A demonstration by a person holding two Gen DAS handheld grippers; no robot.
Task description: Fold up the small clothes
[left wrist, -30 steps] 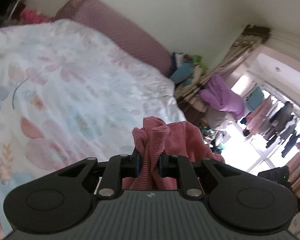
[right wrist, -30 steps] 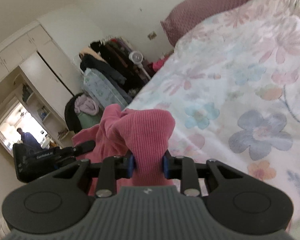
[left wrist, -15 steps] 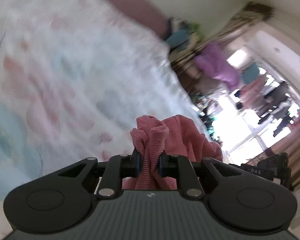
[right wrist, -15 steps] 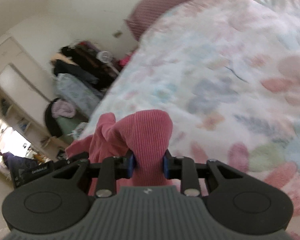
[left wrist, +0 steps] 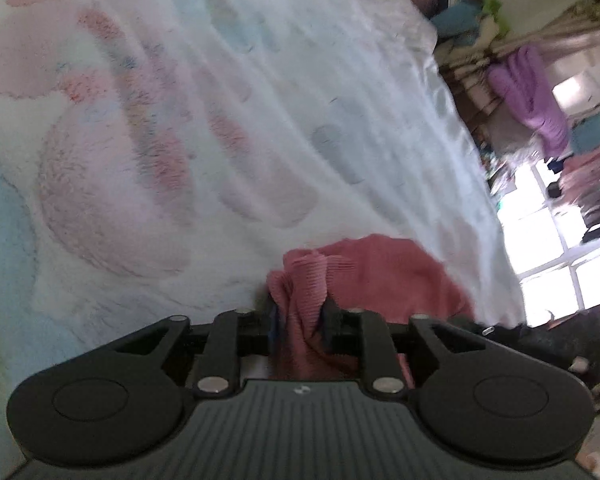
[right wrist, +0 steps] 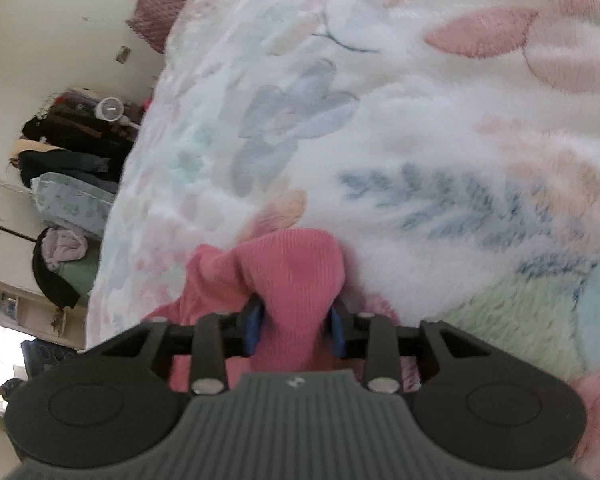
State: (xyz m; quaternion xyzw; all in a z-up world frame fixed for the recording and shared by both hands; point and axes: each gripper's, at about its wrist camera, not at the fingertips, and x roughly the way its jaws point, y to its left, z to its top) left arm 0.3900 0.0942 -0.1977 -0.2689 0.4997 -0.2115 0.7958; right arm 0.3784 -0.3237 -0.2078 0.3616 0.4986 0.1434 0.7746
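Both tongs opening; pink garment between them on floral blanket

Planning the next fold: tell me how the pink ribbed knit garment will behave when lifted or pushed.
The pink ribbed knit garment probably droops: it bunches between the opening right gripper and left gripper. It looks light, and likely drags rather than slides on the fluffy floral blanket.
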